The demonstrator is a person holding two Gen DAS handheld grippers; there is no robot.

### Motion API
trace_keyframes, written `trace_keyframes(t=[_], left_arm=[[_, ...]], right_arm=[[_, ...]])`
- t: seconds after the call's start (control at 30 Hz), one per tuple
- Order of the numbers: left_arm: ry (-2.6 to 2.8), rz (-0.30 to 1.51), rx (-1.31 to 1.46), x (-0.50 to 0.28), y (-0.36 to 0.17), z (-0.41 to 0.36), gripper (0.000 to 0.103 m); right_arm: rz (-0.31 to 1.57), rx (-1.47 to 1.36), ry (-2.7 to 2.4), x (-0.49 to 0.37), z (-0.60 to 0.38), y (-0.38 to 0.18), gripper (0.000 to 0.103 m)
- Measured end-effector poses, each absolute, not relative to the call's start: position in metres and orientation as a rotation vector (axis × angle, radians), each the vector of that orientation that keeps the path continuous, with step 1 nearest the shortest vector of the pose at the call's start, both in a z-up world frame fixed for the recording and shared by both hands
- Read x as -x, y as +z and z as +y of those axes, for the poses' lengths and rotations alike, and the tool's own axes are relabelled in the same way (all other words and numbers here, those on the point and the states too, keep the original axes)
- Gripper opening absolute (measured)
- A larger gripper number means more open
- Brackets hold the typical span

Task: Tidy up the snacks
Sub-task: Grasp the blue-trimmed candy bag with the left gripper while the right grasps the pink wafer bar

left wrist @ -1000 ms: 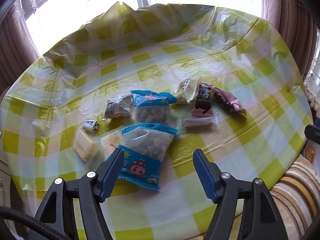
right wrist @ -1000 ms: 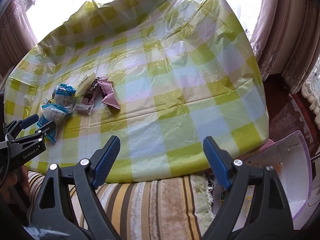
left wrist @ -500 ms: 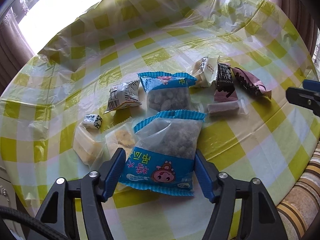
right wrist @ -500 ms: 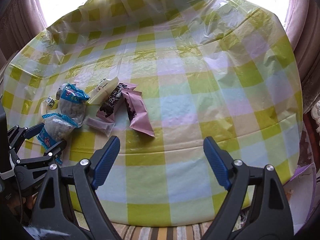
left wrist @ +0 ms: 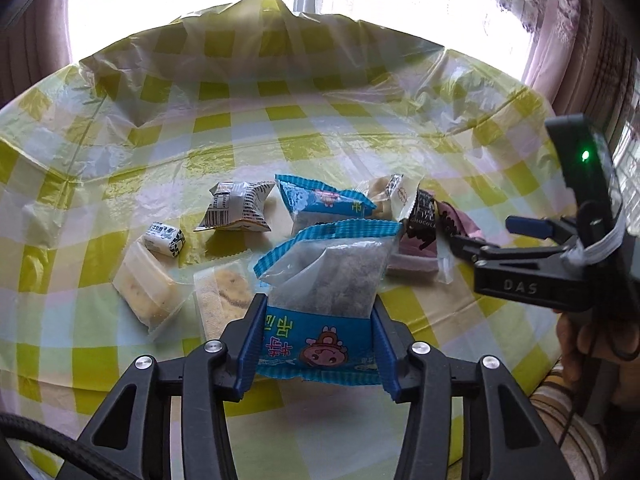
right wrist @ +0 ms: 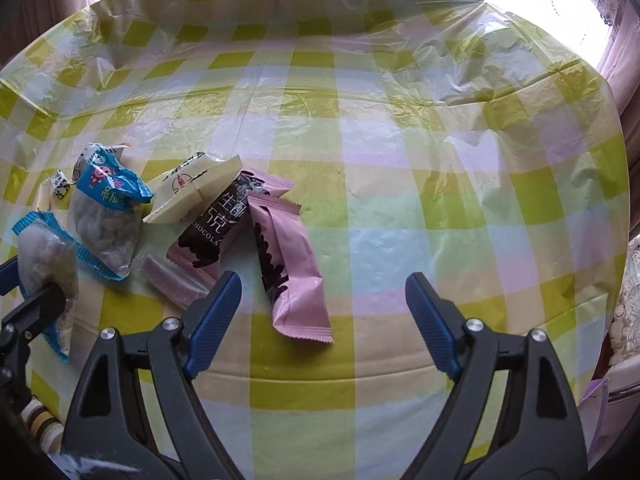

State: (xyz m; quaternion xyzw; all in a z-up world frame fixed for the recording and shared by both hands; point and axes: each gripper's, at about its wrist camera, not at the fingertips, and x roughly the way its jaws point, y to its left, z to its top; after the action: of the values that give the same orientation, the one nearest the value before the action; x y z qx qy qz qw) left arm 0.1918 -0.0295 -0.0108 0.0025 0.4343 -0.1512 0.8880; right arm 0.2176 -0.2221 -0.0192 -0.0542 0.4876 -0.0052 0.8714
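The left hand-held gripper (left wrist: pixel 318 344) has just been closing, and its blue pads now pinch the lower end of the near blue snack bag (left wrist: pixel 324 292), one pad on each side. The bag's clear top, full of small brownish pieces, puffs up between the fingers, right at the front of the snack pile on the desk (right wrist: pixel 400 208), which wears a yellow-green checked plastic cloth.

Behind it lies a second blue snack bag (left wrist: pixel 320 204). To the left there's a white wrapper with a barcode (left wrist: pixel 236 210), a small black-and-white candy (left wrist: pixel 164 238) and two clear-wrapped pale pastries (left wrist: pixel 146 290), one of them just beside the left pad.

The right hand-held gripper (right wrist: pixel 324 320) hangs over the desk with its jaws spread wide, pinching nothing. A pink packet (right wrist: pixel 292 272) lies on the cloth between the two fingers, clear of both pads. Next to it on the left sits a dark chocolate packet (right wrist: pixel 216 224) with a cream packet (right wrist: pixel 196 194) lying across its top, and a clear-wrapped purple bar (right wrist: pixel 176 284) just by the left finger.
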Motion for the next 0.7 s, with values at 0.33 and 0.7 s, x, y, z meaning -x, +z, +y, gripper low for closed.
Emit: trace_keyframes(t=[0.33, 0.7], left_arm=[[-0.329, 0.848, 0.095, -0.190, -0.005, -0.020, 0.049], [-0.342, 0.824, 0.114, -0.186, 0.000, -0.016, 0.049]], right_arm=[[1.031, 0.059, 0.073, -0.224, -0.220, -0.028, 0.034], [1.018, 0.008, 0.079, -0.209, -0.226, -0.016, 0.030]])
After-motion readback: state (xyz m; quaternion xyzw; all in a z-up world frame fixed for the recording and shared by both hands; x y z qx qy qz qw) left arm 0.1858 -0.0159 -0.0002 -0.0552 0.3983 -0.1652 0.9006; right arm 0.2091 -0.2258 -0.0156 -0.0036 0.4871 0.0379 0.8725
